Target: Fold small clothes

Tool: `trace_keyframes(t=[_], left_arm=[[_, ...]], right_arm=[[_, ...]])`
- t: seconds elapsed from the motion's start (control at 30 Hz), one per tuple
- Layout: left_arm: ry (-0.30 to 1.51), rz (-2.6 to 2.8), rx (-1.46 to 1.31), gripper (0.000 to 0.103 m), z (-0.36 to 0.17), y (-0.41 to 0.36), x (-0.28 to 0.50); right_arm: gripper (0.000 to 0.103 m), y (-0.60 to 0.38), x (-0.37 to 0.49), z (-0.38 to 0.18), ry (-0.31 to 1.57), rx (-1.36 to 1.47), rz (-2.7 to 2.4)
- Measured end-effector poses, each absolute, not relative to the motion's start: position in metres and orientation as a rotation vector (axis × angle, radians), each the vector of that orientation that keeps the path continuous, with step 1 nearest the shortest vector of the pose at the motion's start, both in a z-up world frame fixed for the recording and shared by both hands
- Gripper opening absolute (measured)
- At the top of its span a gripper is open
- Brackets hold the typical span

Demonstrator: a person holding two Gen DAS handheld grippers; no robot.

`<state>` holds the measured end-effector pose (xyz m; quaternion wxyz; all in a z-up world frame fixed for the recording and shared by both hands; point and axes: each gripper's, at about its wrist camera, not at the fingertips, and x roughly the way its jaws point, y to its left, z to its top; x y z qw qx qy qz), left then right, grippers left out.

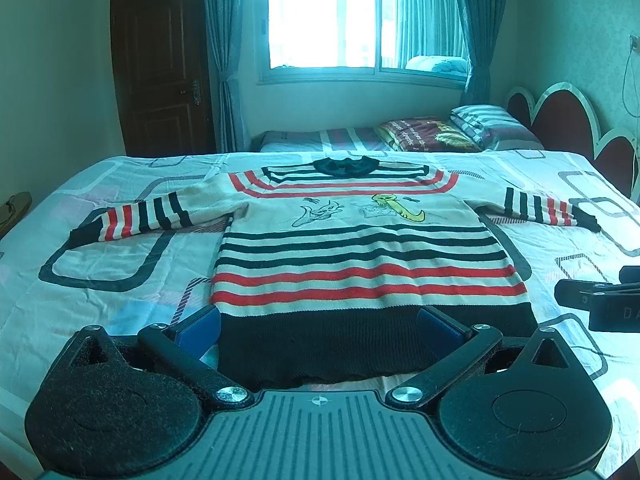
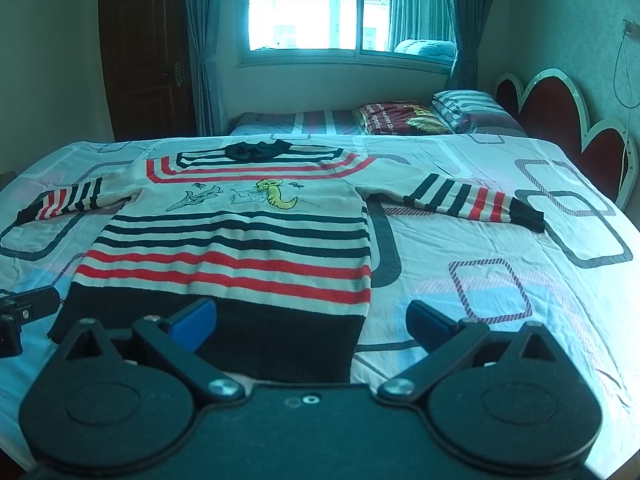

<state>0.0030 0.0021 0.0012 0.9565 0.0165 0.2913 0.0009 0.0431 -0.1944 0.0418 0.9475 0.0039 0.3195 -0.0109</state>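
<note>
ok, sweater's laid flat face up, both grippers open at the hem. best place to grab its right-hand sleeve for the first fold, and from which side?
Probably take the sleeve at its black cuff with the right gripper, coming in from the outer right side. The sleeve lies straight out from the sweater on the bedsheet, so the cuff is its free end, with bare sheet all round it.
</note>
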Motion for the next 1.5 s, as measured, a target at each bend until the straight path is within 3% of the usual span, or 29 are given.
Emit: trace_keyframes(t=[0.5,0.83,0.93,1.07,1.1,1.13,1.17,1.2,1.27,1.33,1.4,1.5], left_arm=[[0.576,0.016,-0.034,0.103,0.007,0.011,0.021],[0.584,-0.001,-0.056,0.103,-0.008,-0.01,0.116],[0.582,-0.025,-0.097,0.103,-0.016,-0.021,0.145],[0.604,0.038,-0.113,0.103,-0.03,-0.03,0.181],[0.614,0.057,-0.108,0.103,-0.034,-0.032,0.189],[0.622,0.071,-0.104,0.103,-0.038,-0.033,0.197],[0.629,0.084,-0.103,0.103,-0.041,-0.033,0.205],[0.64,0.097,-0.102,0.103,-0.045,-0.034,0.213],[0.659,0.119,-0.093,0.103,-0.053,-0.036,0.228],[0.671,0.135,-0.089,0.103,-0.06,-0.039,0.241],[0.68,0.144,-0.086,0.103,-0.066,-0.042,0.251],[0.701,0.146,-0.065,0.103,-0.075,-0.049,0.266]], right_arm=[[0.101,-0.207,0.053,0.043,0.619,-0.001,-0.034],[0.101,-0.312,0.114,0.04,0.497,0.142,-0.173],[0.1,-0.352,0.149,0.025,0.593,0.253,-0.146],[0.097,-0.404,0.181,0.007,0.552,0.313,-0.238],[0.094,-0.419,0.191,0.0,0.551,0.36,-0.251],[0.083,-0.436,0.201,-0.007,0.547,0.405,-0.265],[0.029,-0.45,0.21,-0.015,0.553,0.435,-0.287],[0.013,-0.464,0.221,-0.024,0.573,0.469,-0.321],[0.032,-0.492,0.236,-0.042,0.579,0.57,-0.35],[0.037,-0.516,0.243,-0.058,0.549,0.671,-0.383],[0.06,-0.537,0.248,-0.073,0.515,0.779,-0.406],[0.061,-0.56,0.253,-0.093,0.447,0.922,-0.392]])
